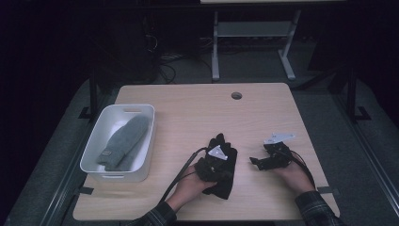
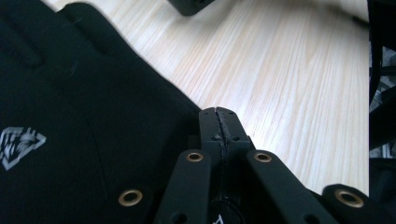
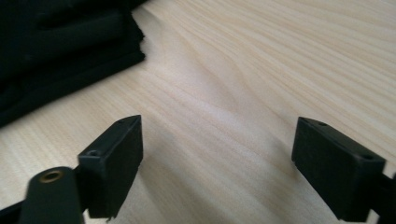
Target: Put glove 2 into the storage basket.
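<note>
A black fabric glove with a small silver emblem (image 1: 221, 162) lies on the pale wooden table (image 1: 188, 117), near its front edge. The left gripper (image 2: 218, 122) sits at the glove's rim, jaws pressed together; whether cloth is caught between them is unclear. The right gripper (image 3: 215, 170) hovers just beside the glove, jaws spread wide. A grey knitted mitten (image 1: 123, 141) already rests in the white plastic bin (image 1: 141, 176), so the glove probably follows; the person should lift it slowly, checking that the cloth comes along.

Left gripper (image 1: 217, 162) lay over the black glove (image 1: 225, 181), hiding its middle. Glove logo (image 2: 18, 144) was cut by the frame's left edge. Label on grey mitten (image 1: 123, 142) was too small to read.
</note>
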Demonstrator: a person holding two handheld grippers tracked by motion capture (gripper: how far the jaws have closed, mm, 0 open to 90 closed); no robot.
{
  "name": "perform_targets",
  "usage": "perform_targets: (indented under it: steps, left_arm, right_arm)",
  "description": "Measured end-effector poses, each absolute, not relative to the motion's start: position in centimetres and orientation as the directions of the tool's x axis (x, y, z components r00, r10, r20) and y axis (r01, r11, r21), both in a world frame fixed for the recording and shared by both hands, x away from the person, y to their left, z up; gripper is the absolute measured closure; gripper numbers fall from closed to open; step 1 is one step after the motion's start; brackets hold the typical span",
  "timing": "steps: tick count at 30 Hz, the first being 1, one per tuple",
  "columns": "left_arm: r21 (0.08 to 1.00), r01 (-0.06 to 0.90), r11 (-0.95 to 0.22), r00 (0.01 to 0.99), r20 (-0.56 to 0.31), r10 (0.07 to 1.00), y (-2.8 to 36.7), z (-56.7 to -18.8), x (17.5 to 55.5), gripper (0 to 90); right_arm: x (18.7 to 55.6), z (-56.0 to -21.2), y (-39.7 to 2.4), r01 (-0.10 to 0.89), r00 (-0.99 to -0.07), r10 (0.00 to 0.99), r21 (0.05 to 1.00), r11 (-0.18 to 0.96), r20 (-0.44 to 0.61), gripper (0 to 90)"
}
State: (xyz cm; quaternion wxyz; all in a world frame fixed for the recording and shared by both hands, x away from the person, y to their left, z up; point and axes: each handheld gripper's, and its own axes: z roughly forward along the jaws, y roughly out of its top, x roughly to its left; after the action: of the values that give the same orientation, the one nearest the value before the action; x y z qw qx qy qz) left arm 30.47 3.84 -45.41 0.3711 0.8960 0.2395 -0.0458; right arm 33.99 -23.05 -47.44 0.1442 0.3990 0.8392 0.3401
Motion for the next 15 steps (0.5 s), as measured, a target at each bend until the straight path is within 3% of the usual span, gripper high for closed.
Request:
perform_targets:
  steps: [15]
  left_arm:
    - [0.607,0.486,-0.629,0.860,-0.205,0.468,9.3,-44.8,30.2,89.3]
  right_arm:
    - [34.1,-47.9,-23.0,0.565,-0.638,0.770,0.698,0.441,0.030,13.4]
